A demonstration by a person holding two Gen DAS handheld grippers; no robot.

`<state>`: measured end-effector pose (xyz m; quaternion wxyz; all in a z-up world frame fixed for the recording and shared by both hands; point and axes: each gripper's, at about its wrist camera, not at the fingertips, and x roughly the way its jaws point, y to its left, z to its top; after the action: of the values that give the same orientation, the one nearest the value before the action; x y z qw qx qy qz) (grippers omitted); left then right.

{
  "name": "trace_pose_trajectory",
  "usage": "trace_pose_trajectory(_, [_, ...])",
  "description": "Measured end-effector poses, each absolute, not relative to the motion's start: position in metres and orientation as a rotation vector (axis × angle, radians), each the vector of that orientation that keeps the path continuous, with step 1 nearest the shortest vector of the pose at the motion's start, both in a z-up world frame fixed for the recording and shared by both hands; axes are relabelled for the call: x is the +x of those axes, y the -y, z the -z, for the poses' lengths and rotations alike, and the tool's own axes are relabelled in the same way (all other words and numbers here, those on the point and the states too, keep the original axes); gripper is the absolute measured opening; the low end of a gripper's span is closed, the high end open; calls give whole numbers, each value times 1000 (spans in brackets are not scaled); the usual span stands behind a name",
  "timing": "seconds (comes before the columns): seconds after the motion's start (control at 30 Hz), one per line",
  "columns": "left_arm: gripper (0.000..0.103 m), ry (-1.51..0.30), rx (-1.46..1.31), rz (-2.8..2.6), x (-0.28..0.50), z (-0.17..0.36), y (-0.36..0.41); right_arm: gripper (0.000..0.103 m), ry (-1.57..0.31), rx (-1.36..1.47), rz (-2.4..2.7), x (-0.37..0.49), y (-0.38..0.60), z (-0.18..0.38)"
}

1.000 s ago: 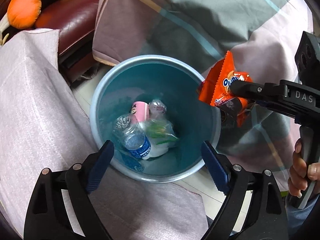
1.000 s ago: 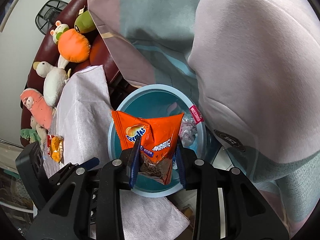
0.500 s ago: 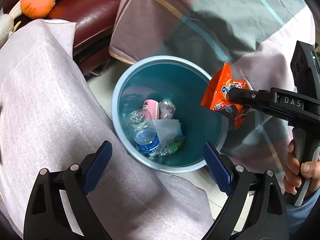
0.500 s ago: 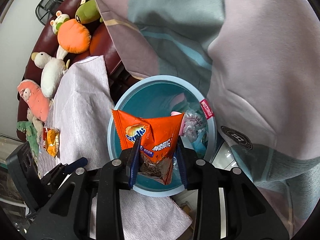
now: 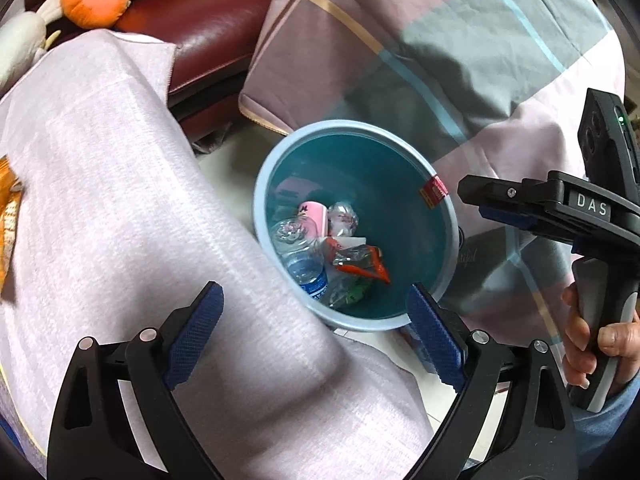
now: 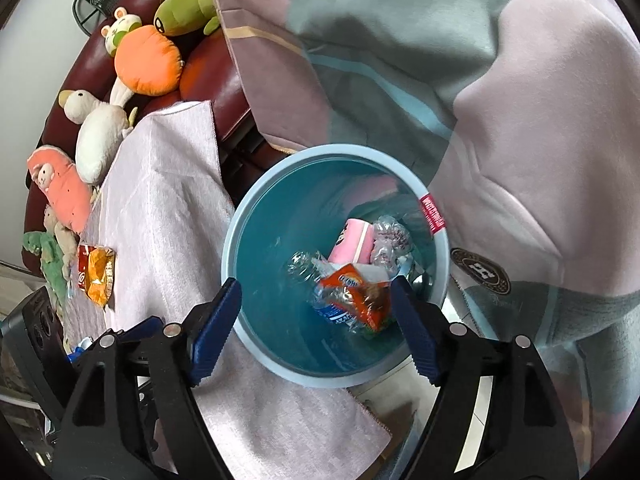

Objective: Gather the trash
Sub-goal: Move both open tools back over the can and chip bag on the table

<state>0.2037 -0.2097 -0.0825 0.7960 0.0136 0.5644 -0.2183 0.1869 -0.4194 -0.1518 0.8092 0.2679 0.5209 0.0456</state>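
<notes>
The orange snack packet (image 6: 352, 292) lies loose in the blue bin (image 6: 240, 232), on a crushed water bottle (image 5: 304, 264) and beside a pink cup (image 5: 314, 214). My right gripper (image 6: 316, 300) hangs over the bin's near rim; its jaws are opening and nothing is between them. In the left wrist view the right gripper (image 5: 480, 202) shows side-on past the bin's (image 5: 260, 200) right rim, held by a hand (image 5: 592, 340). My left gripper (image 5: 316, 320) stands open and empty, above the bin's near edge and the pale cloth (image 5: 120, 200).
A second orange-yellow snack packet (image 6: 96, 276) lies on the cloth at the left. Plush toys (image 6: 144, 60) sit on the dark red sofa (image 5: 208, 32) behind. A pink-and-grey checked blanket (image 5: 440, 60) hangs over the bin's far and right sides.
The right gripper has opened and the orange packet has dropped into the bin. The left gripper has drifted left, so the bin now sits further right in its view.
</notes>
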Motion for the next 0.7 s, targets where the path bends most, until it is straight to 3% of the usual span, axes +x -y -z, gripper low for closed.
trace_pose_trajectory(0.7, [95, -1120, -56, 370, 164, 47, 111, 78, -1122, 460, -163, 167, 341, 109])
